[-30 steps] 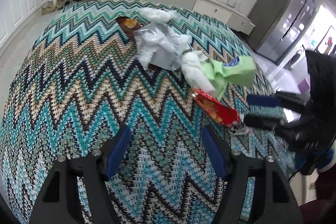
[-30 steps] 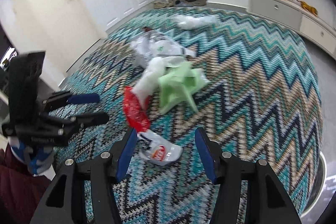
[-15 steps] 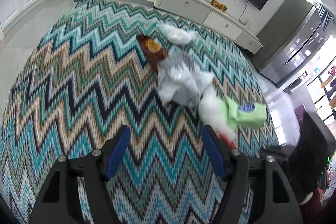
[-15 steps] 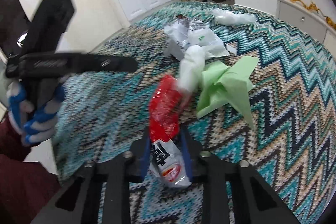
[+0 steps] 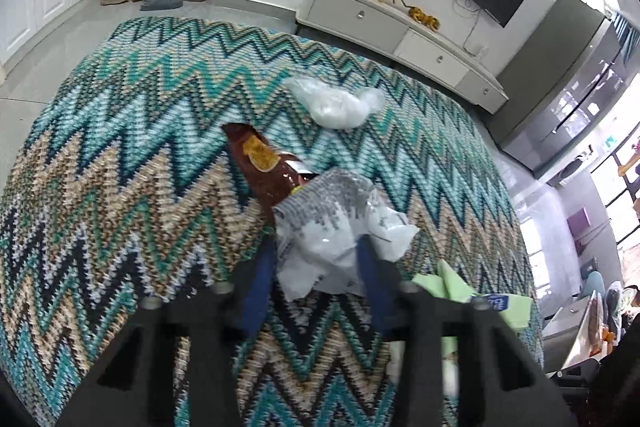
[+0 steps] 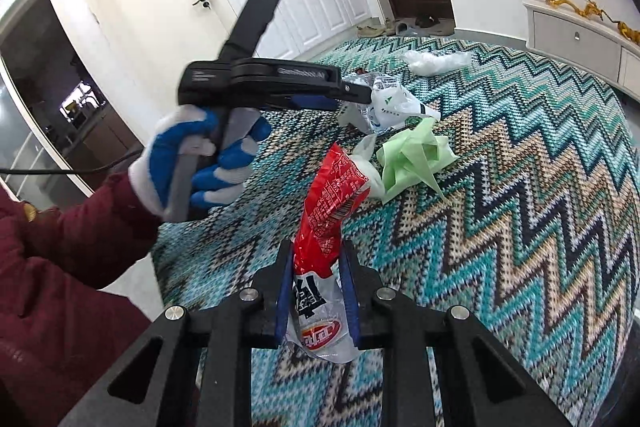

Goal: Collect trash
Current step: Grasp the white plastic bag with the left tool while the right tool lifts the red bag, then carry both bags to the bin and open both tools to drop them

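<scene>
The red wrapper (image 6: pixel 334 203), which a second ago lay flat on the rug (image 6: pixel 520 211) ahead of open jaws, now stands pinched in the right gripper (image 6: pixel 316 291): its jaws have come nearly together on the wrapper's clear lower end, and the red part rises free above them, off the rug. So one piece of trash is secured. The left gripper (image 5: pixel 316 263) has meanwhile travelled across the rug from bare weave to the white bag (image 5: pixel 336 227), and its jaws are closing with the bag's crumpled edge between the blue pads (image 5: pixel 260 279); the plastic looks pressed on both sides, though how firm the hold is I cannot tell. The bag still rests on the rug, partly over the brown packet (image 5: pixel 264 163). Just beside it lies the green wrapper (image 6: pixel 412 155), touching a white scrap next to the red wrapper, and a clear bag (image 5: pixel 332 103) sits apart, farther up the rug. By my reading two pieces are in hand and at least three remain; no bin shows in either view.
</scene>
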The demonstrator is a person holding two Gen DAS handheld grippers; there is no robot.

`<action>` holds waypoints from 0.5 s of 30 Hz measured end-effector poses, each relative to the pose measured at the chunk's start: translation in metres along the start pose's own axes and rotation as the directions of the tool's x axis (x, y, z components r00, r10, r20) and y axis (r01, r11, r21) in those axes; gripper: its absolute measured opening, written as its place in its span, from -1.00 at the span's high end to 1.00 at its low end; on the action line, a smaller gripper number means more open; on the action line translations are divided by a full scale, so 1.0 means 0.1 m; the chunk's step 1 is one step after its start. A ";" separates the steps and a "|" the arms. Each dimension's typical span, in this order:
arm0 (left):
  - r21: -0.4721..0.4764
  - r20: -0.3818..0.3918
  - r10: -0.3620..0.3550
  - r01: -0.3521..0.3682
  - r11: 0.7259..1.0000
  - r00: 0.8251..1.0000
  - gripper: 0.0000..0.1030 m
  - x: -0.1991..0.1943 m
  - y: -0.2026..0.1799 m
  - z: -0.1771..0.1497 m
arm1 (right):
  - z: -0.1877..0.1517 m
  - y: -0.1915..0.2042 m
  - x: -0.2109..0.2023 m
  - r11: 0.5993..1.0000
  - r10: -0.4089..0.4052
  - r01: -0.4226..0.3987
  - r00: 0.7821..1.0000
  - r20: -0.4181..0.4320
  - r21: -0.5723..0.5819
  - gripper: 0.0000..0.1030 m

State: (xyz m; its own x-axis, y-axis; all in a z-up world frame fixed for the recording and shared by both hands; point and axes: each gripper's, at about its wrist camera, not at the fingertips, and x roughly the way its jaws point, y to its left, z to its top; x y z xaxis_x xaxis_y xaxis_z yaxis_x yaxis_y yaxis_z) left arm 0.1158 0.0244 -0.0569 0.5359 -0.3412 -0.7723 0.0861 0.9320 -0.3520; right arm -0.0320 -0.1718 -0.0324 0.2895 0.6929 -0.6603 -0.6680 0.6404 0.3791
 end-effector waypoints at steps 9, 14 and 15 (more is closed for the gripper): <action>0.031 0.094 0.006 -0.009 0.999 0.996 0.65 -0.38 -0.17 0.04 | -0.06 -0.16 -0.33 0.998 -0.039 0.033 0.995 0.097 0.061 0.59; 0.061 0.151 -0.027 0.018 0.998 0.988 0.65 -0.71 -0.37 0.17 | -0.11 -0.27 -0.62 0.993 -0.085 0.068 0.981 0.174 0.101 0.59; 0.079 0.161 -0.038 0.025 0.997 0.986 0.65 -0.76 -0.46 0.20 | -0.13 -0.31 -0.69 0.990 -0.097 0.075 0.977 0.192 0.117 0.59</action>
State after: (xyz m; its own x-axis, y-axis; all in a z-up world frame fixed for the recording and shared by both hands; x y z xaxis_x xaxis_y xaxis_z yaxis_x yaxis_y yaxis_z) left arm 0.0882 0.0098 0.0287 0.6604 -0.3519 -0.6634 0.1659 0.9300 -0.3281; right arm -0.0399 -0.2439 -0.0072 0.4789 0.6782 -0.5574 -0.5596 0.7250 0.4014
